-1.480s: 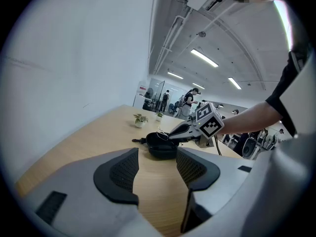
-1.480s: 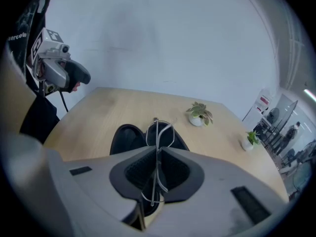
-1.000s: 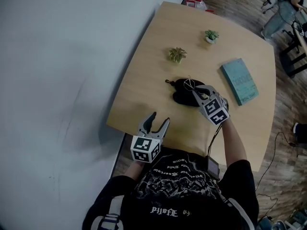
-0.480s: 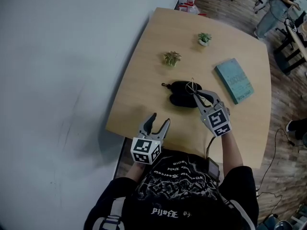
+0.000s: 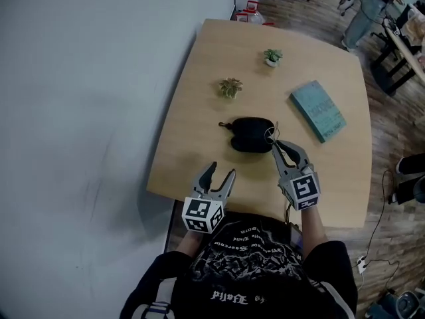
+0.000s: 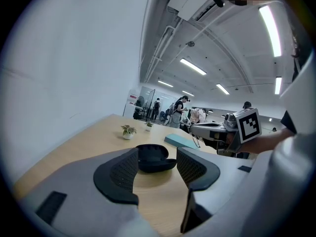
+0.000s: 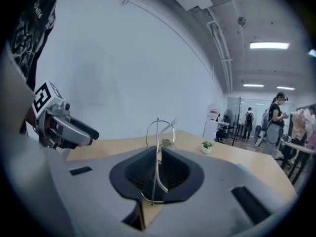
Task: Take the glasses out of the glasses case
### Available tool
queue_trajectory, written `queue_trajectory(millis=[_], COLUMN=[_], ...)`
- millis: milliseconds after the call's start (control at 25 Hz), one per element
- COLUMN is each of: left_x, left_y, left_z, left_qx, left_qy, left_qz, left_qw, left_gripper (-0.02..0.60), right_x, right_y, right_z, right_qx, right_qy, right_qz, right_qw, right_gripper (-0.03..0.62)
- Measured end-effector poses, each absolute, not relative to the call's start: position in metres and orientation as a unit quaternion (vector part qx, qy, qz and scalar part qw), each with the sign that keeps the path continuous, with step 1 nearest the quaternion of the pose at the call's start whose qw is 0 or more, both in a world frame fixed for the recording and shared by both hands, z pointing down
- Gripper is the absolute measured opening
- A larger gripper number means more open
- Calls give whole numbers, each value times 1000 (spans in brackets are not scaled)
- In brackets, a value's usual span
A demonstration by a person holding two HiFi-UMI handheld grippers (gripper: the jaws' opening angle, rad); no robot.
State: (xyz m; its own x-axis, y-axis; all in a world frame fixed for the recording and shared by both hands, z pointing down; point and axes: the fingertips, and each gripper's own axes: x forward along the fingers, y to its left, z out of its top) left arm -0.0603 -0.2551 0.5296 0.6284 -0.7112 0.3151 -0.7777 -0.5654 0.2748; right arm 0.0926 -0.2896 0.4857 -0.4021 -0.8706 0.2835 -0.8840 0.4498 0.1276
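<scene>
Pinches the glasses in right claw beside the case, likely to lift clear; holds left claw spread, empty.

Glasses of thin shiny metal wire, a matt black cloth-like case, a smooth pale wood table, ribbed matt black pads.

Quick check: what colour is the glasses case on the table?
Black. The glasses case shows best in the head view.
</scene>
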Motion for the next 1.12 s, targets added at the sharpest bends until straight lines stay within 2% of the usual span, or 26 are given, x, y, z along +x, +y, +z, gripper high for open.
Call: queue_trajectory(millis=[680,1120], left_x=[-48,-42], left_y=[-263,-252], left_z=[529,525], left_qx=[888,893], left_qy=[-410,-402], left_qz=[65,59], left_qw=[197,192], left_gripper=[245,245], right_x=[130,120], right_y=[-220,-212], right_z=[488,496], right_qx=[622,609], right_qy=[-776,-786], right_qz=[94,84], right_qw=[44,67], right_gripper=[37,37])
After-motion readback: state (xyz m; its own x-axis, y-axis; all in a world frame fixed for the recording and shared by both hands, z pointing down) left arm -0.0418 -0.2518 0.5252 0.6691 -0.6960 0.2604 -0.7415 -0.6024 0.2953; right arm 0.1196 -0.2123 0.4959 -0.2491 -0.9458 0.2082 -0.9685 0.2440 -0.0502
